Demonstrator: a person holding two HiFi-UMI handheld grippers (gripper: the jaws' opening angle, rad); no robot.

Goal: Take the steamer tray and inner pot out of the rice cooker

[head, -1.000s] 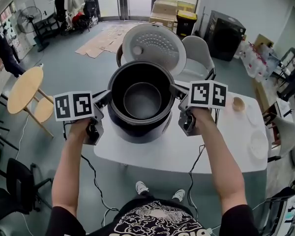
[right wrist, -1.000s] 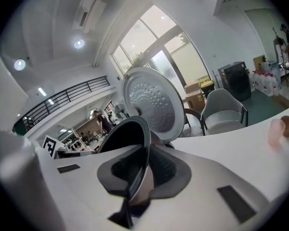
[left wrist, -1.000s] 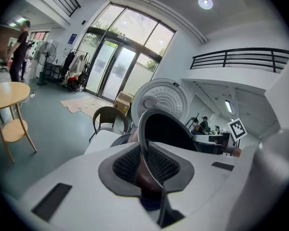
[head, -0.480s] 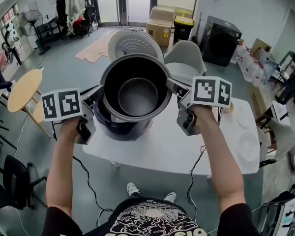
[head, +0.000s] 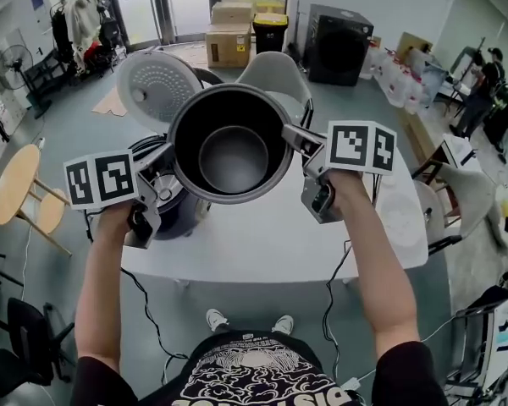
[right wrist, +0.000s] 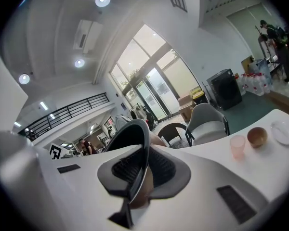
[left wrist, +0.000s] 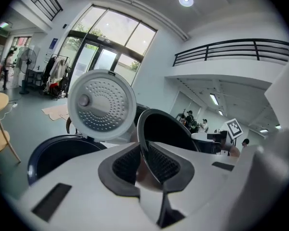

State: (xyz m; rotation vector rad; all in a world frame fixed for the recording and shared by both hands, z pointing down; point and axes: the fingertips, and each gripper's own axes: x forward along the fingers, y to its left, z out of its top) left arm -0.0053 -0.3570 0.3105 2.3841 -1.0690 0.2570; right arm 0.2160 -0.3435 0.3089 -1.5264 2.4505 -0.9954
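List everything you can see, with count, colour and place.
inner pot: one, dark grey, held above the table
rice cooker: one, dark, lid open, table's left end
table: one, white, below the pot
chair: one, pale grey, behind the table
cup: one, pink, table's right part
bowl: one, brown, beside the cup
round table: one, wooden, floor at left
cardboard boxes: several, brown, by the far doors
left gripper: one, white, shut on the pot's left rim
right gripper: one, white, shut on the pot's right rim
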